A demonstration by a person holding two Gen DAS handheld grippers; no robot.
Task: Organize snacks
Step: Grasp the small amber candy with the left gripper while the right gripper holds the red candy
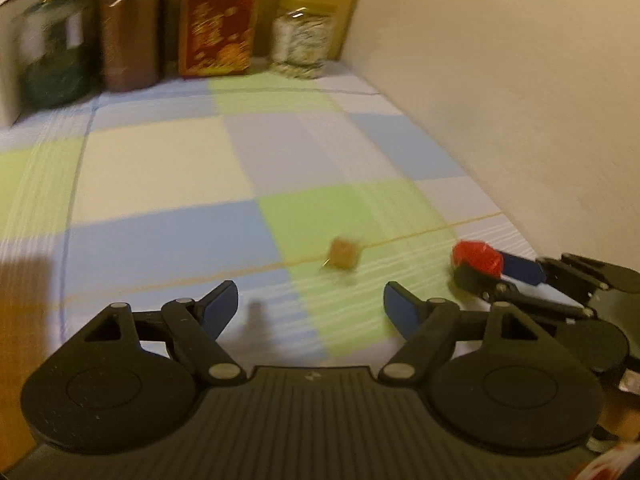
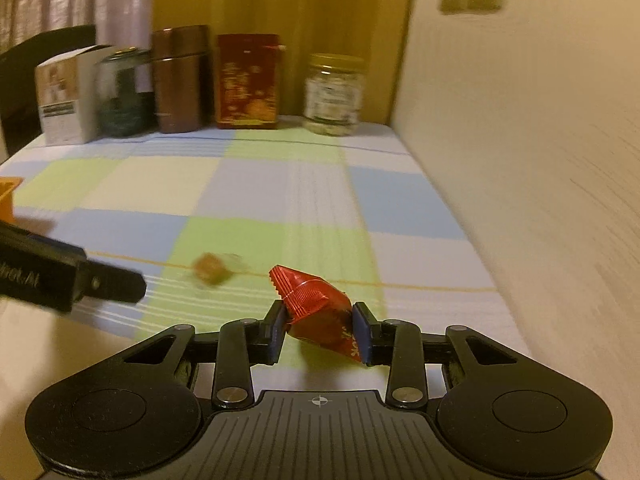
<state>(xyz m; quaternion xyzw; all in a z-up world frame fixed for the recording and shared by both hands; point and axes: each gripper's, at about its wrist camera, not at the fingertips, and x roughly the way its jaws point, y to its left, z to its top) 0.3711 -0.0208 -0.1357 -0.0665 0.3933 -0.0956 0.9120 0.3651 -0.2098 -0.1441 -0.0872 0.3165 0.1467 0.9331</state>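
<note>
- Right gripper (image 2: 320,330): closed upon a red wrapped candy (image 2: 316,312), pinched across the body between both blue pads, crimped end pointing forward and a little to the left, lifted slightly above the checked tablecloth (image 2: 256,184) as far as can be judged.
- Left gripper (image 1: 311,304): wide open, nothing between the fingers, hanging low over the cloth.
- Small brown candy (image 1: 343,258): lying loose on a green square of the cloth, blurred, so wrapper and long axis impossible to read.
- Key relation: brown candy ahead of the left gripper and slightly to the right of its centre line; seen from the right wrist camera, ahead and to the left (image 2: 210,270). Free tool therefore also the better placed one, probably needing only a short forward reach with a small shift to the right.
- At the far edge against the wooden panel: white box (image 2: 66,100), brown canister (image 2: 180,80), red box (image 2: 247,82), clear jar with yellow lid (image 2: 333,94).
- Orange container edge (image 2: 8,196) at far left, perhaps the target; not certain.
</note>
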